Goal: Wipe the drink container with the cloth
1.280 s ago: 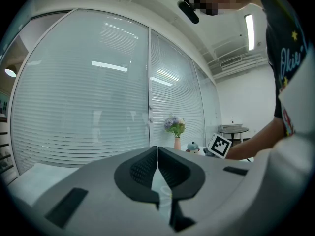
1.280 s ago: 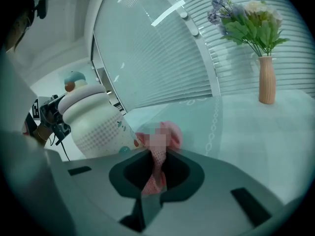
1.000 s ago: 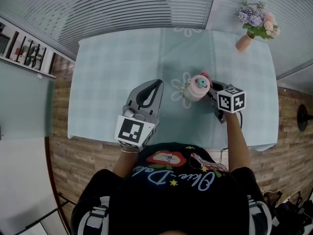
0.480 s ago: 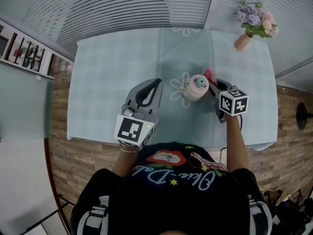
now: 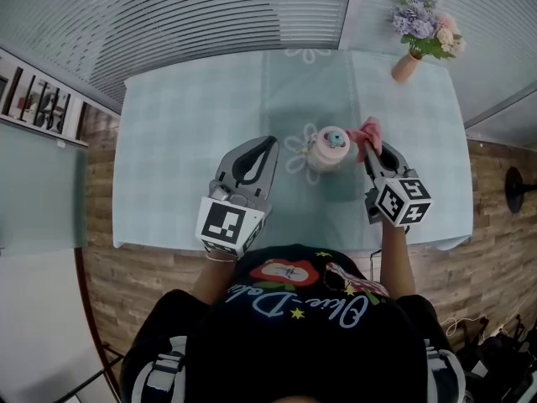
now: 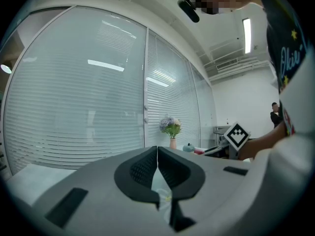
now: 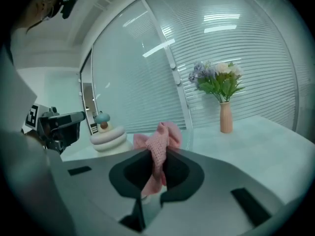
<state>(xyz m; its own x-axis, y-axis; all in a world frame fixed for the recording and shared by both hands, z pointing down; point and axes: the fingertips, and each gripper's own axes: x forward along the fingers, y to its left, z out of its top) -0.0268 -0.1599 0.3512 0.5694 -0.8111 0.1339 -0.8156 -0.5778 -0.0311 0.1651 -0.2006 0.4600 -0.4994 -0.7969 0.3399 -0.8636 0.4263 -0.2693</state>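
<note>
The drink container [image 5: 327, 149] is a pale pink ribbed cup with a teal knob on its lid, standing mid-table; it also shows at left in the right gripper view [image 7: 107, 134]. My right gripper [image 5: 370, 150] is shut on a pink knitted cloth [image 5: 367, 133], just right of the container; the cloth [image 7: 158, 149] bunches up between the jaws. My left gripper [image 5: 263, 148] hovers left of the container, jaws shut together with nothing in them [image 6: 157, 151].
A pale checked tablecloth [image 5: 185, 141] with flower prints covers the table. A small pink vase of flowers [image 5: 413, 42] stands at the far right corner. White blinds run behind the table. Wooden floor lies past the table's edges.
My right gripper has pulled back and to the right with the cloth, from beside the container's lid to its right side. The left gripper has stayed put.
</note>
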